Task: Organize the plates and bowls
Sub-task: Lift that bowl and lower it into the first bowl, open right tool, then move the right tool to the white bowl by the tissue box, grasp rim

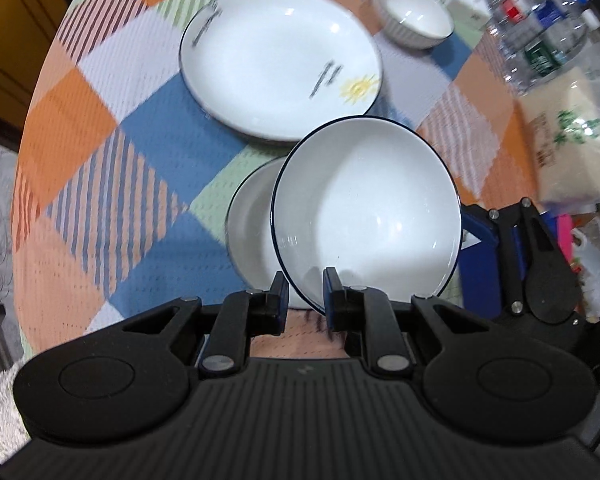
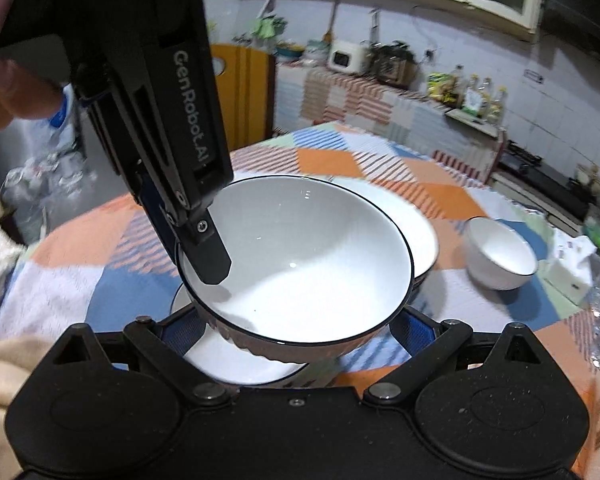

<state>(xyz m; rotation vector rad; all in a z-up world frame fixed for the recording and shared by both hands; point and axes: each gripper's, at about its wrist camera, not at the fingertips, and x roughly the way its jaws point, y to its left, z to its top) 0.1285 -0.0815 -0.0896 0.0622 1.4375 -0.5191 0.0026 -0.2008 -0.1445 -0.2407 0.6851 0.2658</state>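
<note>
My left gripper is shut on the rim of a white bowl with a dark rim, held tilted above the table. In the right wrist view the same bowl hangs from the left gripper, whose one finger reaches inside it. My right gripper is open, its fingers spread on either side under the bowl. A second white dish lies just below the bowl, also seen in the right wrist view. A large white plate with a sun drawing lies further off. A small white bowl stands beyond it.
The round table has a checked cloth in orange, blue and white. Plastic bottles and a bagged pack stand at the right edge. A tissue box sits near the small bowl. Kitchen counters lie behind the table.
</note>
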